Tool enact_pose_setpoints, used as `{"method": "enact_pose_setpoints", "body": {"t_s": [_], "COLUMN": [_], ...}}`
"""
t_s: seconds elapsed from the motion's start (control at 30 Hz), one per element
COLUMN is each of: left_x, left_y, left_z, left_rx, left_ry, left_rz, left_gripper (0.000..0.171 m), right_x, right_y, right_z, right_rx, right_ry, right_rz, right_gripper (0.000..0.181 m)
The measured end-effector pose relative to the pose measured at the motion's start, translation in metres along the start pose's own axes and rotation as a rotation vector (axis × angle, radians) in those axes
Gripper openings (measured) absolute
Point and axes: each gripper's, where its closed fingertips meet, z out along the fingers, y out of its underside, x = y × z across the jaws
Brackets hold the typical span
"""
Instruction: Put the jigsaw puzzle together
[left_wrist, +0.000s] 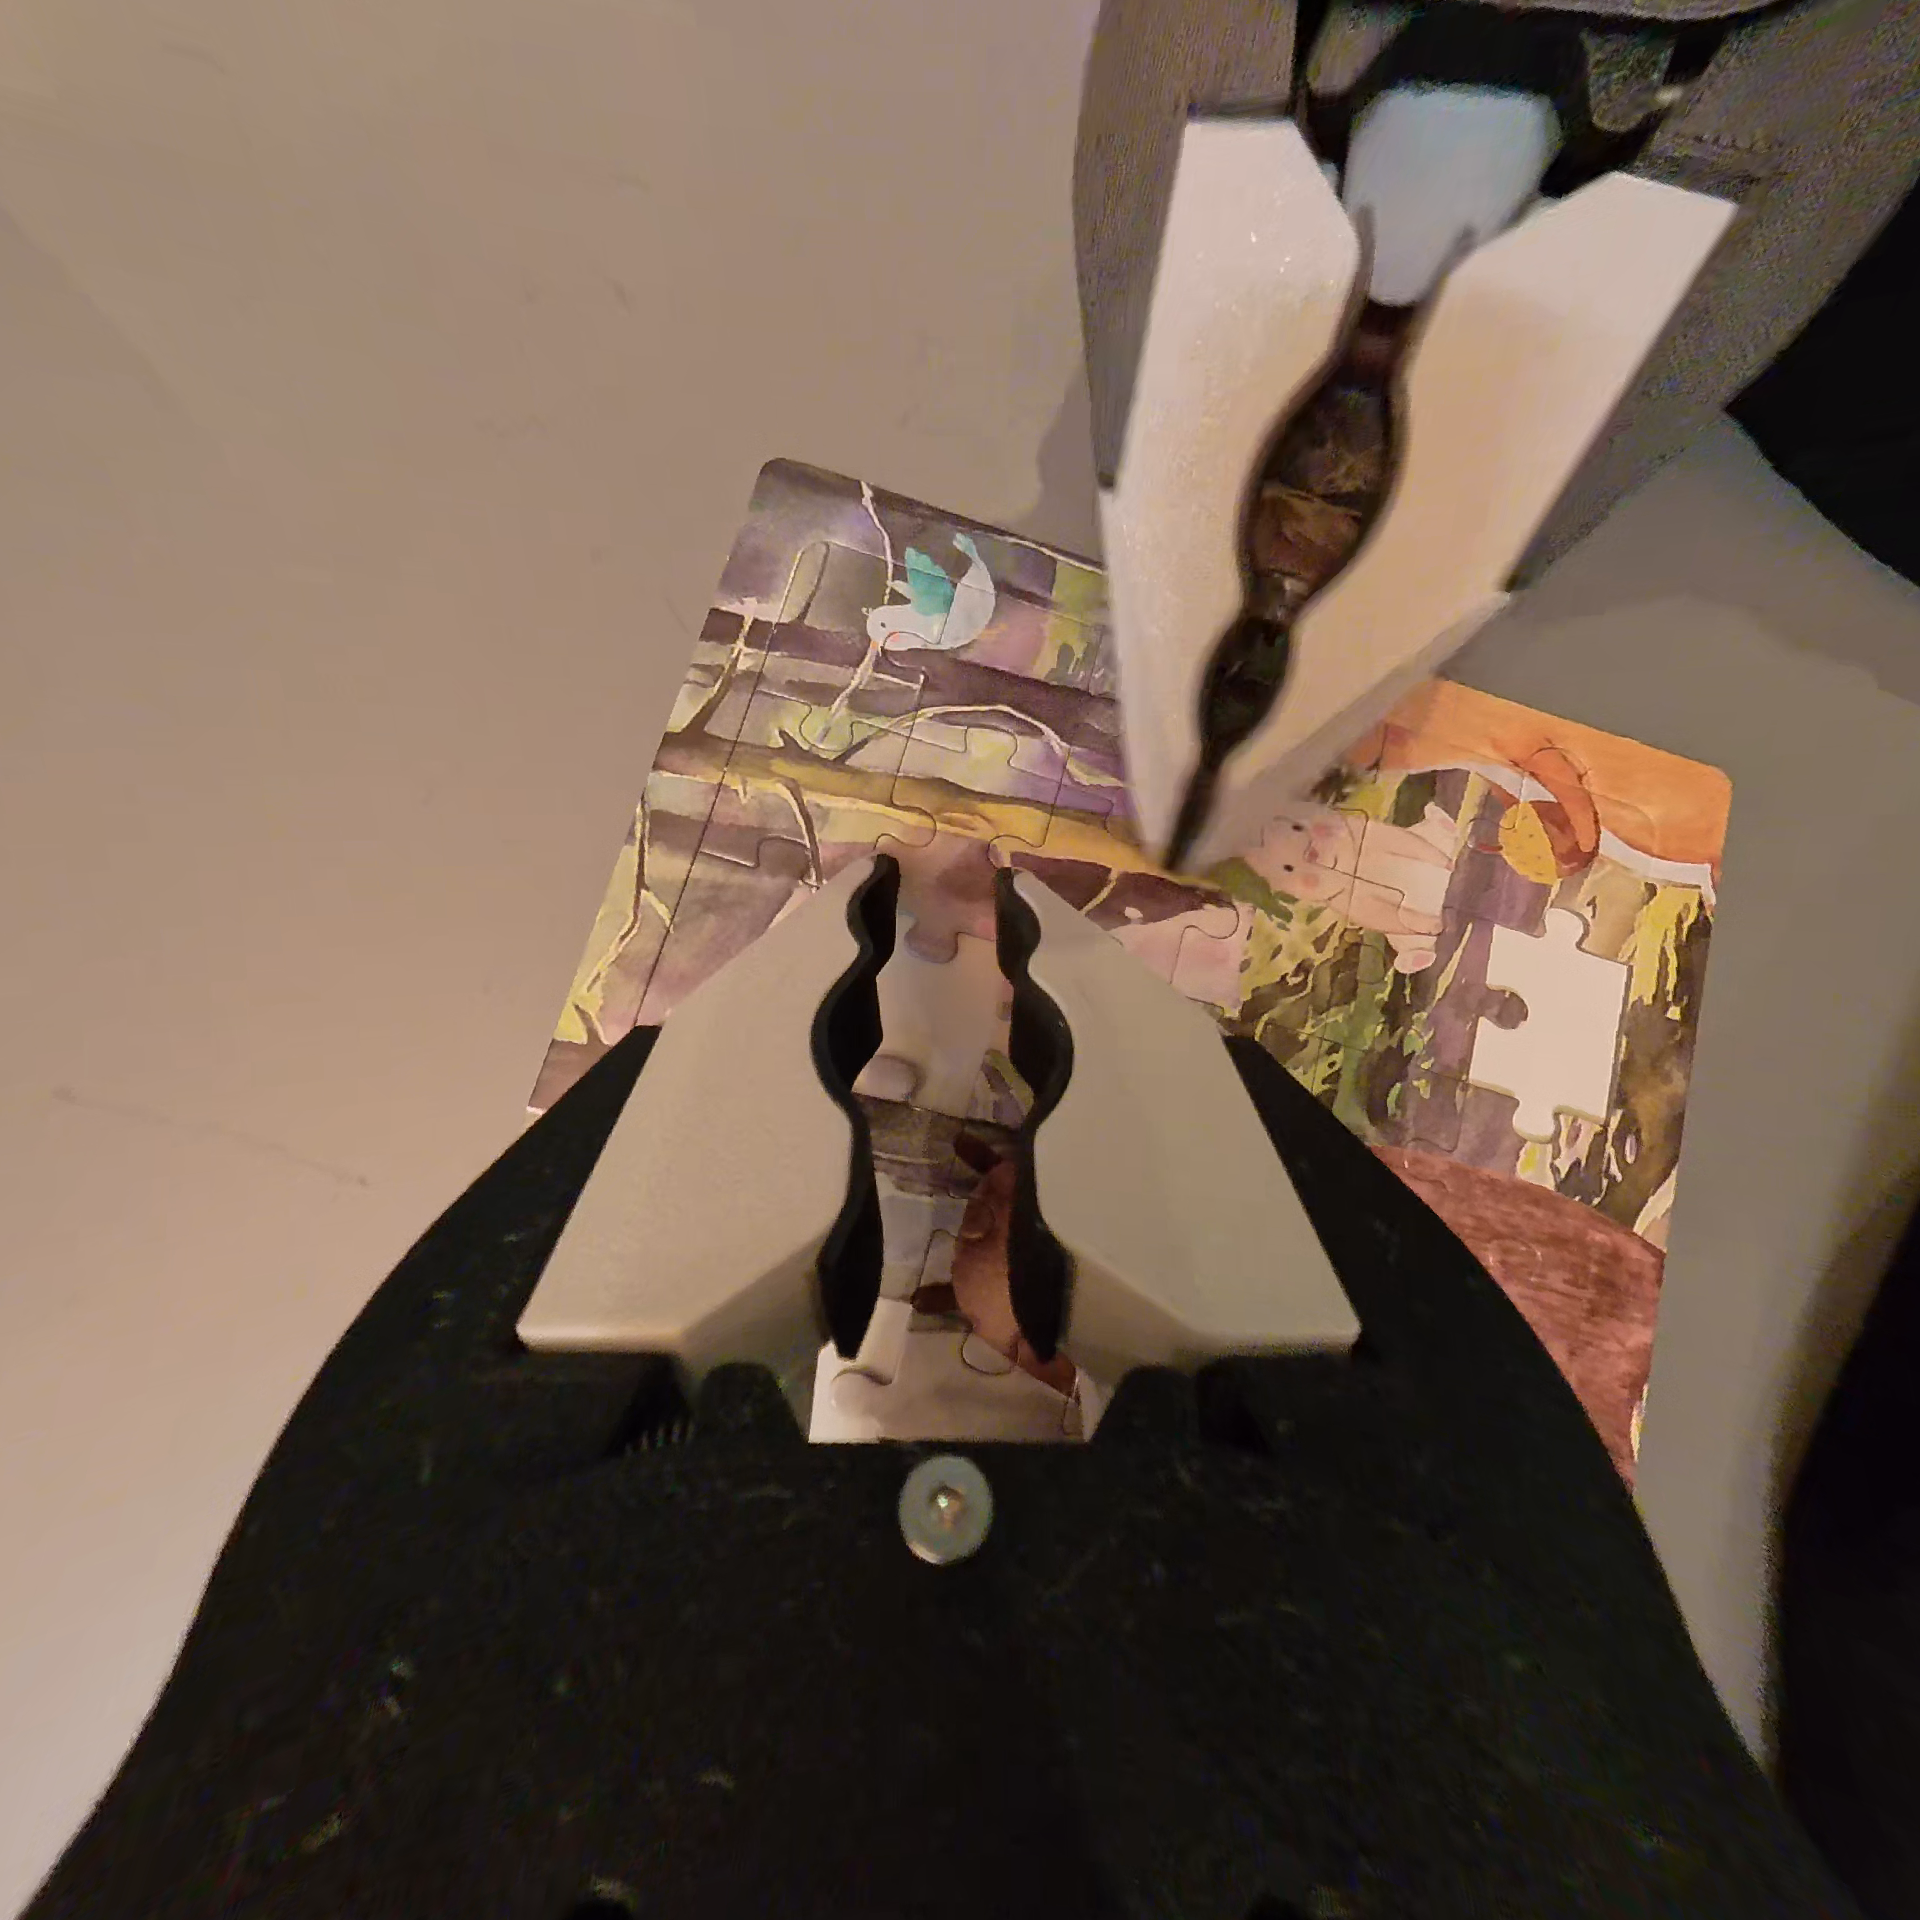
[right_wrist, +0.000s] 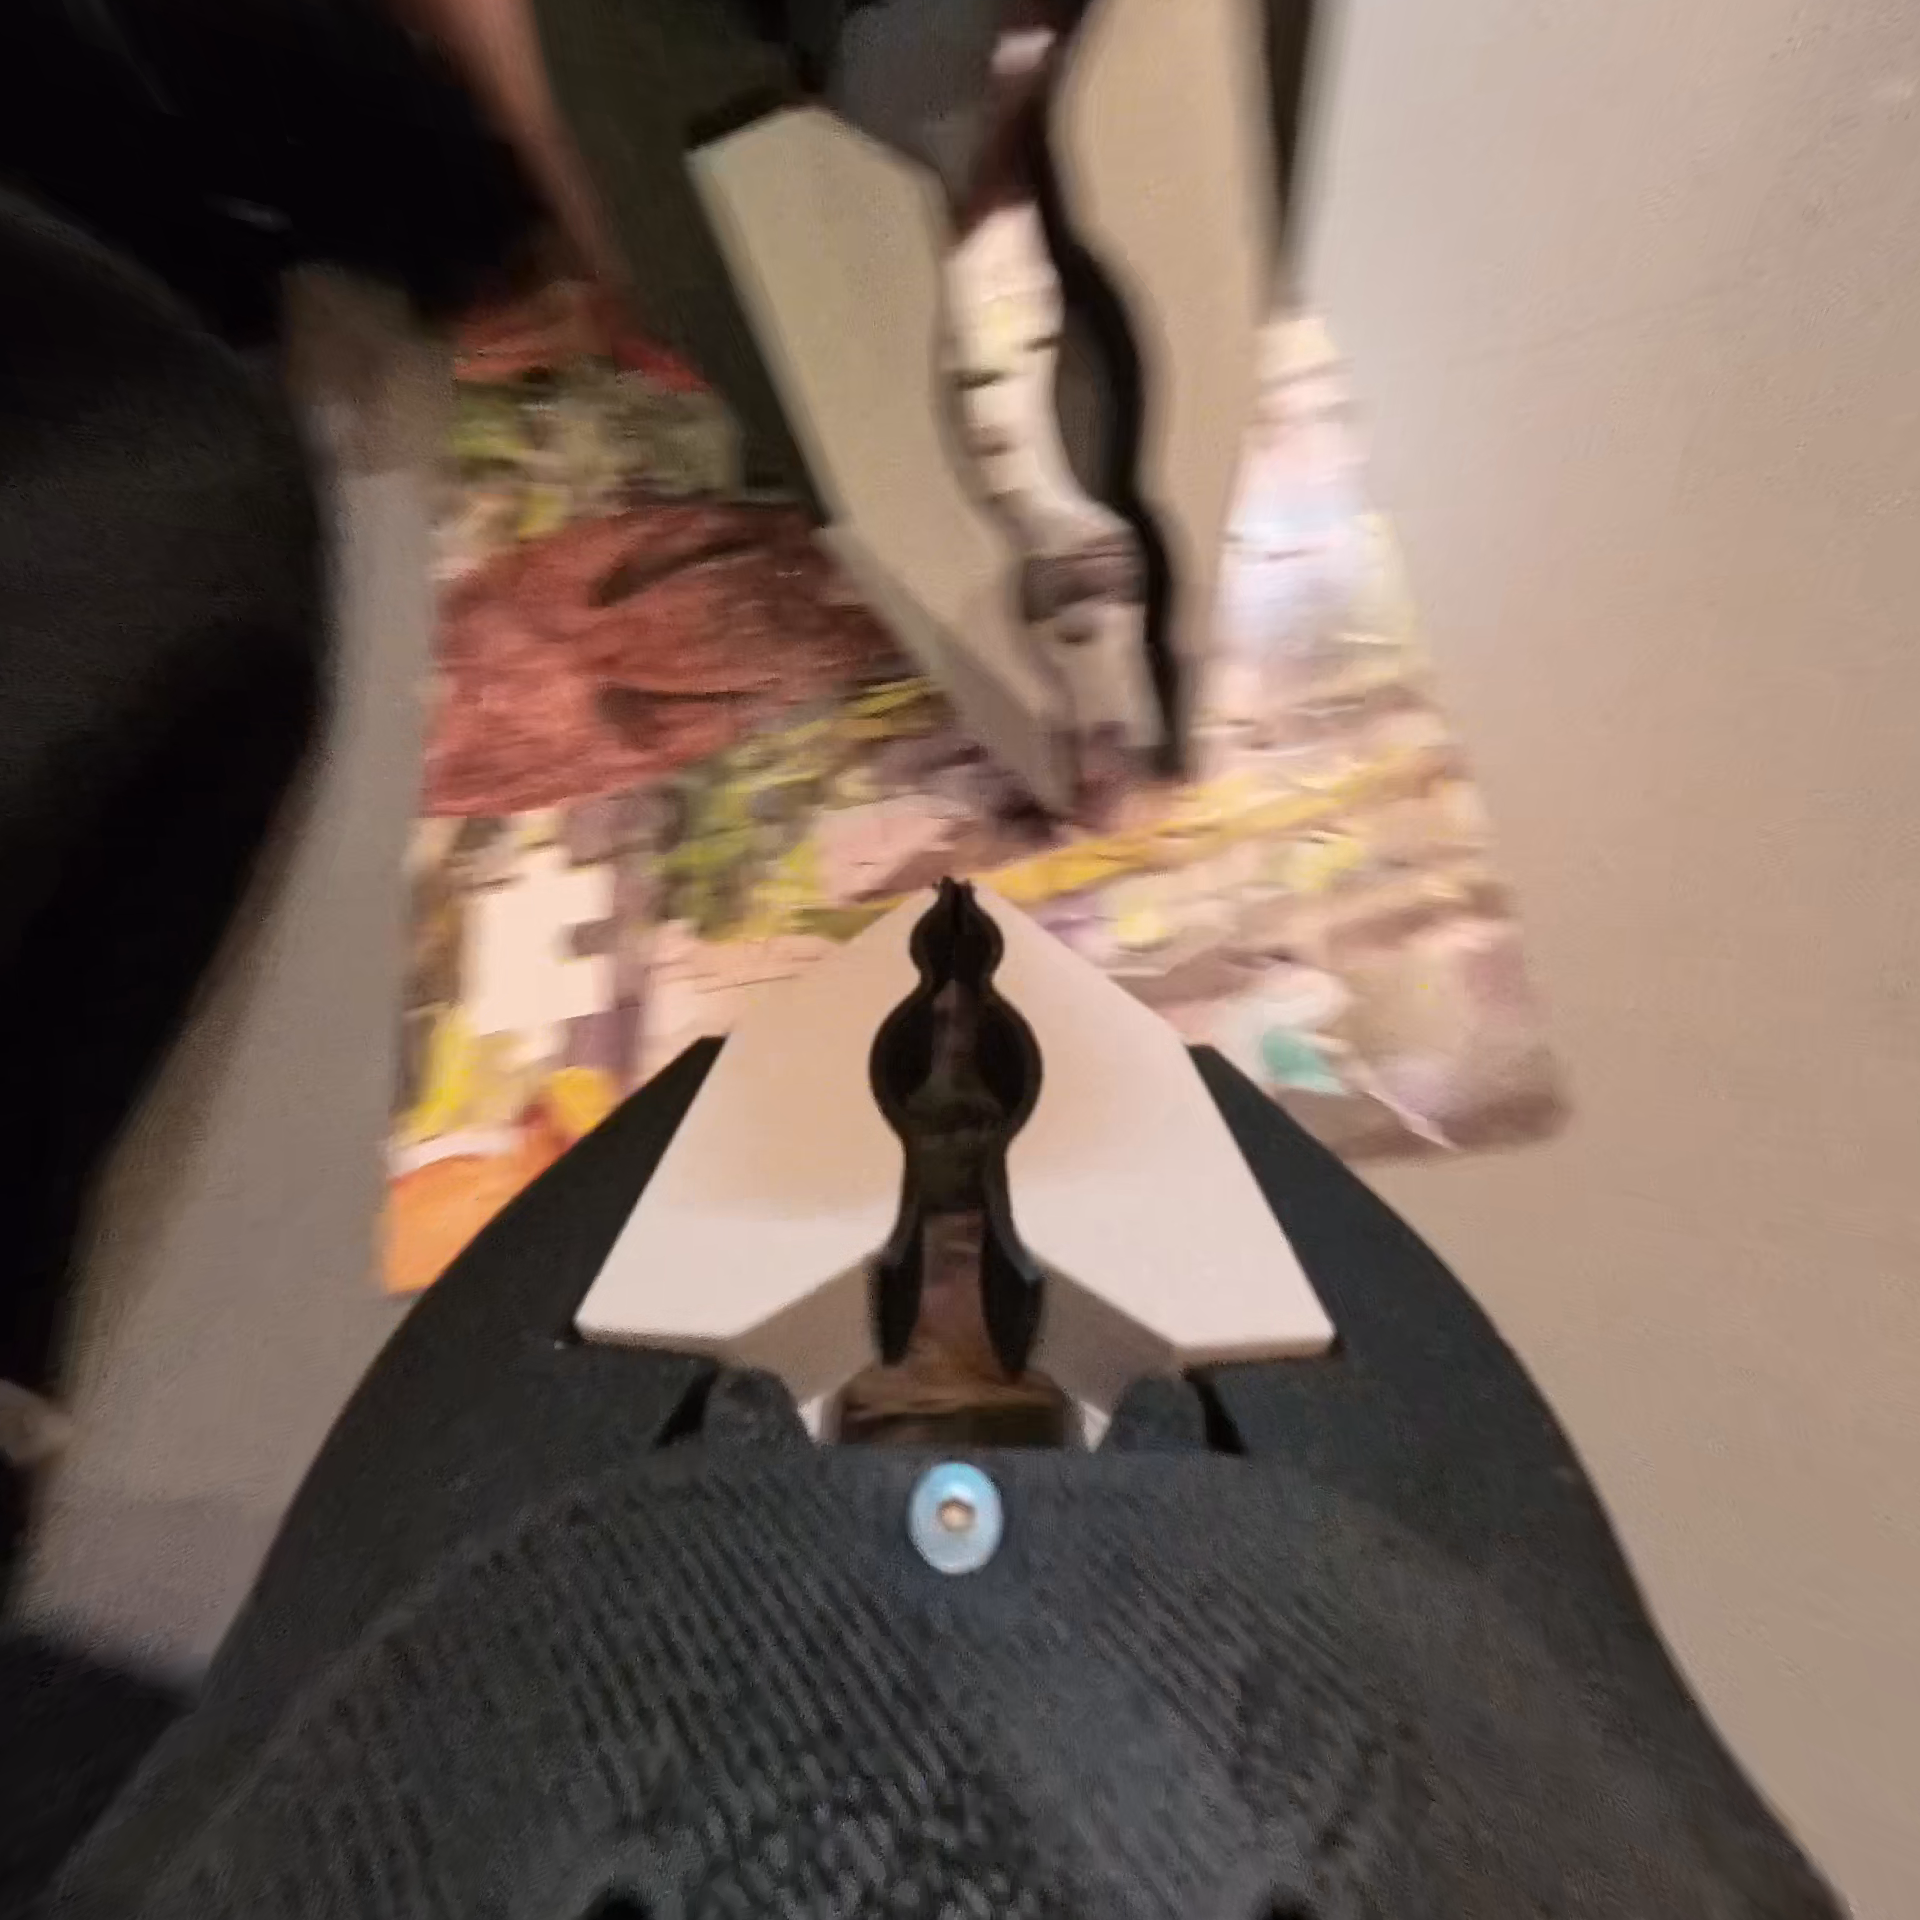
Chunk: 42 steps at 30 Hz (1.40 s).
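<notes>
- Left wrist view: the jigsaw puzzle (left_wrist: 935, 748) lies flat on a pale beige table (left_wrist: 312, 520), nearly whole, with its rounded corners showing.
- Its picture has a white bird with a teal wing (left_wrist: 935, 608) near the far left corner, a pale rabbit-like figure (left_wrist: 1314, 842) towards the middle, and an orange patch at the far right.
- One piece-shaped empty gap (left_wrist: 1548, 1023) shows white in the right part of the puzzle, beside the green and purple pieces.
- The left gripper (left_wrist: 943, 873) hangs over the near middle of the puzzle with its black wavy fingers (left_wrist: 871, 997) spread apart; nothing sits between them, and puzzle pieces show through the space.
- The right gripper (left_wrist: 1184, 857) comes in from the far side, tips pointing down onto the puzzle just beside the rabbit-like figure and near the left gripper's tips.
- Its white fingers meet at the tips; something dark shows in the wavy slit higher up, too unclear to name.
- Right wrist view: strongly blurred.
- The right gripper (right_wrist: 956, 888) has its tips pressed together over the puzzle (right_wrist: 675, 665).
- The left gripper (right_wrist: 1117, 769) reaches in from the far side, tips near the middle of the puzzle.
- The white gap (right_wrist: 520, 935) lies to the left of the right gripper's tips.
</notes>
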Motion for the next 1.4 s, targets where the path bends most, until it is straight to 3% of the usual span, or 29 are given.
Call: {"method": "enact_pose_setpoints", "body": {"t_s": [0.07,0.13,0.2,0.23,0.27,0.33,0.43,0.53,0.67,0.83,1.1,1.4], "left_x": [0.000,0.000,0.000,0.000,0.000,0.002,0.000,-0.013,-0.041,-0.063,-0.089,-0.096], "left_y": [0.000,0.000,0.000,0.000,0.000,0.000,-0.013,-0.029,-0.026,-0.016,0.008,0.006], "left_z": [0.000,0.000,0.000,0.000,0.000,-0.001,-0.012,-0.035,-0.060,-0.080,-0.095,-0.114], "left_rx": [-0.001,0.000,-0.002,-0.002,-0.002,-0.004,0.087,0.199,0.256,0.316,0.338,0.439], "left_ry": [-0.003,-0.007,-0.007,-0.007,-0.008,-0.009,-0.034,-0.048,-0.096,-0.096,-0.147,-0.136], "left_rz": [0.002,0.005,0.006,0.006,0.008,0.024,0.035,0.005,-0.057,-0.115,-0.134,-0.172], "left_gripper": [0.018,0.018,0.018,0.018,0.018,0.011,0.006,0.001,0.000,0.000,0.000,0.000], "right_x": [0.042,0.034,-0.004,-0.010,-0.003,0.036,0.061,0.068,0.074,0.082,0.087,0.090], "right_y": [0.002,0.005,0.008,0.008,0.008,0.006,-0.014,-0.037,-0.045,-0.041,-0.030,-0.026], "right_z": [-0.013,-0.016,-0.008,-0.007,-0.008,-0.020,-0.052,-0.086,-0.120,-0.143,-0.129,-0.133], "right_rx": [-0.007,-0.011,0.004,-0.001,-0.010,-0.011,0.138,0.335,0.503,0.614,0.549,0.546], "right_ry": [0.274,0.240,0.002,-0.044,-0.009,0.245,0.449,0.525,0.574,0.574,0.562,0.609], "right_rz": [-0.035,-0.078,-0.058,-0.036,-0.030,-0.067,-0.124,-0.089,-0.008,0.086,0.096,0.093], "right_gripper": [0.000,0.000,0.000,0.000,0.000,0.000,0.000,0.001,0.008,0.010,0.004,0.000]}}
